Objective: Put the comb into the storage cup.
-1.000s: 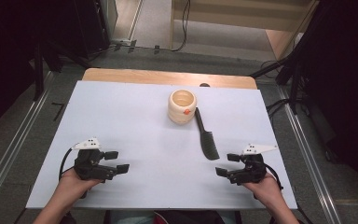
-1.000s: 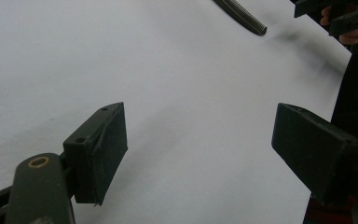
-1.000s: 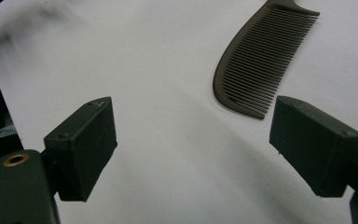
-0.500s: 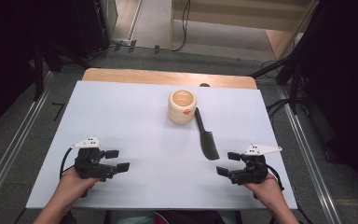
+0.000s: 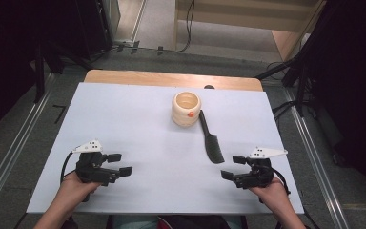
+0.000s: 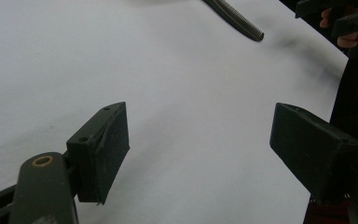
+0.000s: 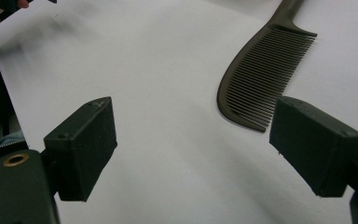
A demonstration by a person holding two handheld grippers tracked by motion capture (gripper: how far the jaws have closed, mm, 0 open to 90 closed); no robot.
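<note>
Showing comb (image 7: 261,79) teeth (right gripper view)

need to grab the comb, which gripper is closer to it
The right gripper: the comb lies just ahead of its open jaws, while the left gripper is farther off.

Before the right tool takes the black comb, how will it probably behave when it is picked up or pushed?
The comb lies flat and thin on the white table, so it will probably slide rather than roll, and may be hard to get under. Its fine teeth look bendable; the solid spine seems the stiffer place to grip. It looks light, and its narrow handle points toward the cup.
</note>
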